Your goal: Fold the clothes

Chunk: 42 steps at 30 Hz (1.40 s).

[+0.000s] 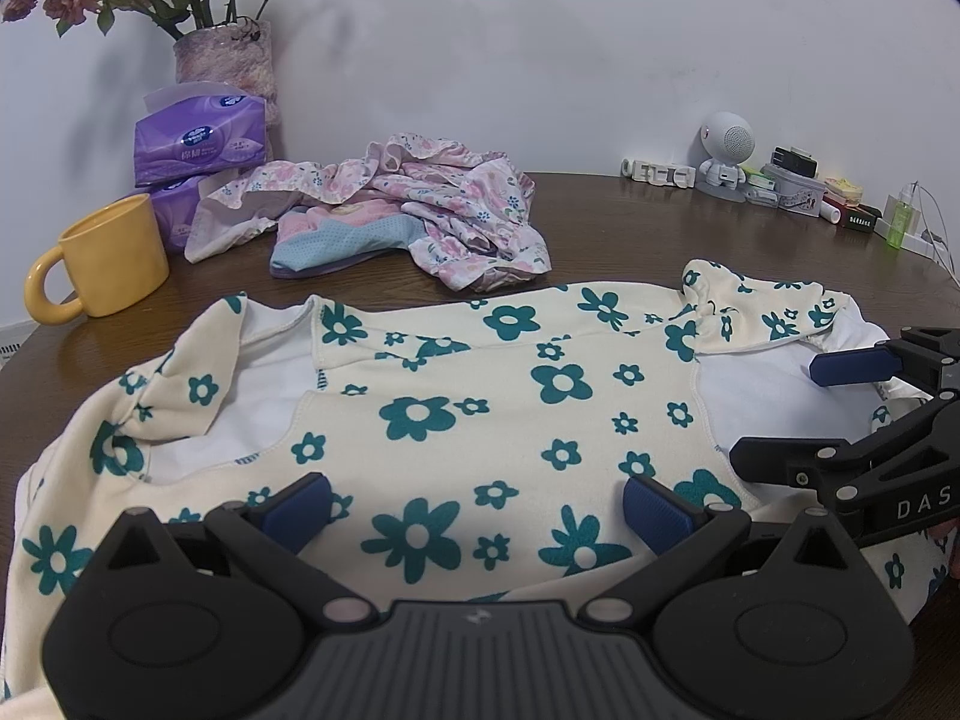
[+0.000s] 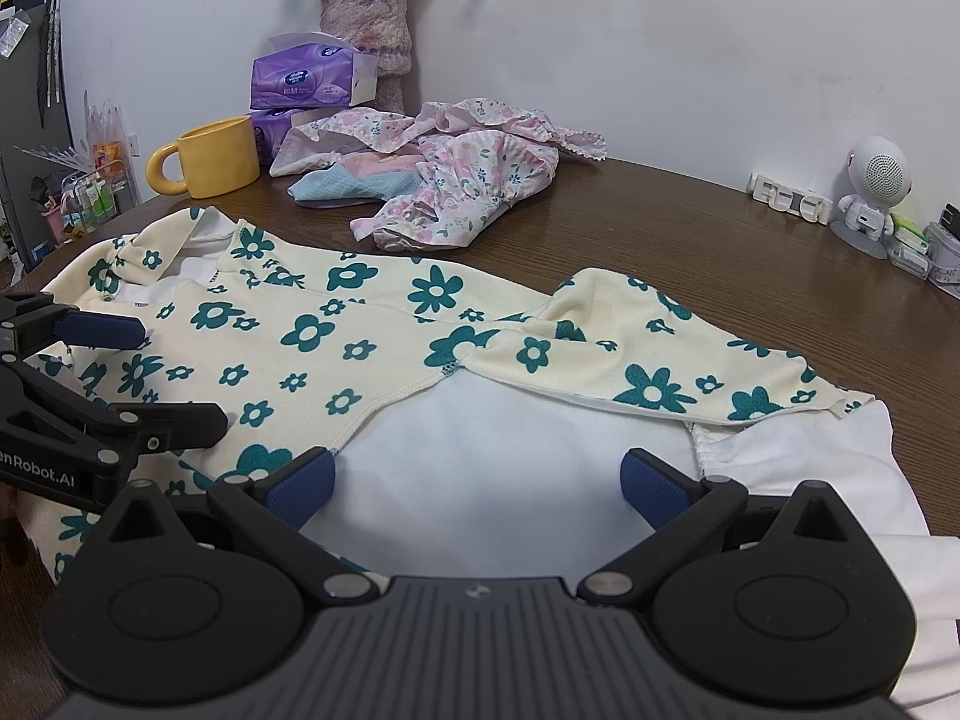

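A cream top with teal flowers (image 1: 480, 372) (image 2: 360, 324) lies spread on the brown table (image 1: 660, 228) (image 2: 690, 228), its sleeves folded inward and its white lining (image 2: 480, 438) showing at both sides. My left gripper (image 1: 474, 507) (image 2: 180, 375) hovers open over the top's near middle, with nothing between its blue pads. My right gripper (image 2: 477, 483) (image 1: 777, 414) is open too, over the white lining at the garment's right side, below the right sleeve (image 2: 654, 360). The two grippers sit close, side by side.
A crumpled pile of pink floral clothes (image 1: 420, 204) (image 2: 468, 180) lies behind the top. A yellow mug (image 1: 108, 258) (image 2: 216, 156), purple tissue packs (image 1: 198, 141) and a vase (image 1: 228, 54) stand back left. A white robot-shaped speaker (image 1: 726, 150) (image 2: 876, 186) and small boxes (image 1: 798, 186) line the back right.
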### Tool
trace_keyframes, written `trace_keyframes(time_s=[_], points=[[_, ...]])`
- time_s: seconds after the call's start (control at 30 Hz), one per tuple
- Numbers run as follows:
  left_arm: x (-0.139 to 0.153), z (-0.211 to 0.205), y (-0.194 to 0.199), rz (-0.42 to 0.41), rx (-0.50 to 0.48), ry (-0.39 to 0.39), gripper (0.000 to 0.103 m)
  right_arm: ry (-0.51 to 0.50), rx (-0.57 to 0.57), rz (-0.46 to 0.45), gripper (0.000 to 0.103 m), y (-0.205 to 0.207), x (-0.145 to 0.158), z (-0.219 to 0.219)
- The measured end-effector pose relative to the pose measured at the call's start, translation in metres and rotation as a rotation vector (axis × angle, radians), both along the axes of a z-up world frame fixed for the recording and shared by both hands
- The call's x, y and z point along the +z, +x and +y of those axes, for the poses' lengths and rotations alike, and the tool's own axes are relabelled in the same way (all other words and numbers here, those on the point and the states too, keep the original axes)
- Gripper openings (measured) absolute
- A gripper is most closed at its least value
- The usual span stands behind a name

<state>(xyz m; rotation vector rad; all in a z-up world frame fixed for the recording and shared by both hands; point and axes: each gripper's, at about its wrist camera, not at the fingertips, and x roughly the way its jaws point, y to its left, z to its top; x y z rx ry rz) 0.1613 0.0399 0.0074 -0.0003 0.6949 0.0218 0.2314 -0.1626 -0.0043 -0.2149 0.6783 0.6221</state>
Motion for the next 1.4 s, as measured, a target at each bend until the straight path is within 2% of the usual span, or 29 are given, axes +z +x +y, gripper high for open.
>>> trace_keyframes(time_s=[0.2,0.37,0.47,0.57,0.8,0.97,1.1,1.27,1.4], points=[[0.001,0.005,0.001,0.009,-0.034,0.003,0.103,0.001,0.0,0.002,0.102,0.0,0.0,-0.001],[0.009,0.019,-0.003,0.013,-0.055,-0.035,0.103,-0.001,0.006,0.006,0.103,0.001,0.001,-0.001],[0.023,0.029,-0.009,-0.011,-0.055,-0.059,0.103,0.003,0.003,0.021,0.103,0.002,0.008,-0.003],[0.04,0.04,-0.014,-0.035,-0.054,-0.068,0.103,0.031,0.012,-0.009,0.103,0.0,0.024,-0.011],[0.088,0.062,-0.022,-0.07,-0.086,-0.056,0.103,0.113,-0.014,-0.074,0.103,0.003,0.081,-0.043],[0.134,0.074,-0.019,-0.09,-0.098,0.001,0.103,0.102,-0.029,-0.1,0.103,0.016,0.138,-0.058],[0.166,0.082,-0.007,-0.082,-0.084,0.04,0.103,0.056,-0.018,-0.122,0.103,0.027,0.184,-0.058],[0.199,0.088,0.011,-0.018,-0.119,0.001,0.103,-0.059,0.043,-0.153,0.102,0.044,0.233,-0.042],[0.223,0.082,0.027,-0.002,-0.139,0.105,0.103,-0.185,0.121,-0.192,0.102,0.06,0.257,-0.02]])
